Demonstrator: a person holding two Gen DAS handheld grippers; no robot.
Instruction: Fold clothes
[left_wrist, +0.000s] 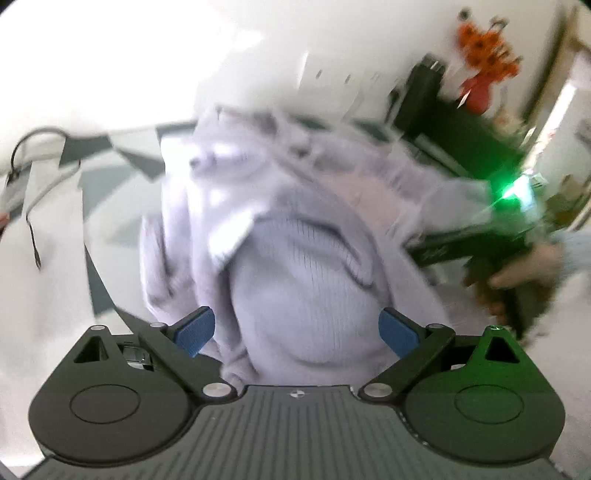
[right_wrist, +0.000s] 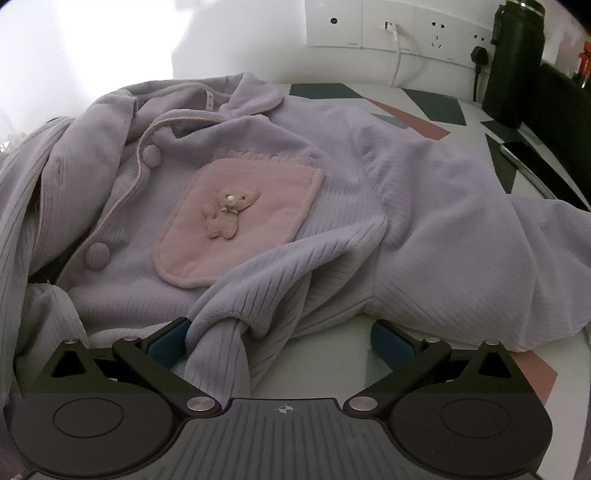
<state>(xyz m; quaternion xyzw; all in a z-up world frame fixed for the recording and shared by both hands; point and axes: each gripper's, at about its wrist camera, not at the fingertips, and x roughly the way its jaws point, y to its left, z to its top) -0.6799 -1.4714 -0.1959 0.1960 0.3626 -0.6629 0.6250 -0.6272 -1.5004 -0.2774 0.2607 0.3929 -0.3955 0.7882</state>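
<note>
A lilac ribbed pyjama top (right_wrist: 424, 229) lies spread and rumpled on the table (right_wrist: 432, 105), its pink chest pocket (right_wrist: 236, 221) with a small plush animal facing up. My right gripper (right_wrist: 279, 342) hovers at the near hem with jaws wide. A twisted fold of the fabric (right_wrist: 225, 332) lies between them against the left pad, unpinched. The left wrist view is blurred. My left gripper (left_wrist: 297, 330) stands open above the same lilac top (left_wrist: 295, 266), with cloth beneath and between its blue pads (left_wrist: 195, 328). To its right a hand (left_wrist: 524, 273) holds the right gripper's body (left_wrist: 480, 243).
Wall sockets with a white cable (right_wrist: 397, 55) plugged in run along the back. A tall black bottle (right_wrist: 517, 62) stands at the back right beside a dark flat object (right_wrist: 517, 151). An orange-red item (left_wrist: 484, 55) sits by the wall. A thin cable (left_wrist: 33, 229) trails at the left.
</note>
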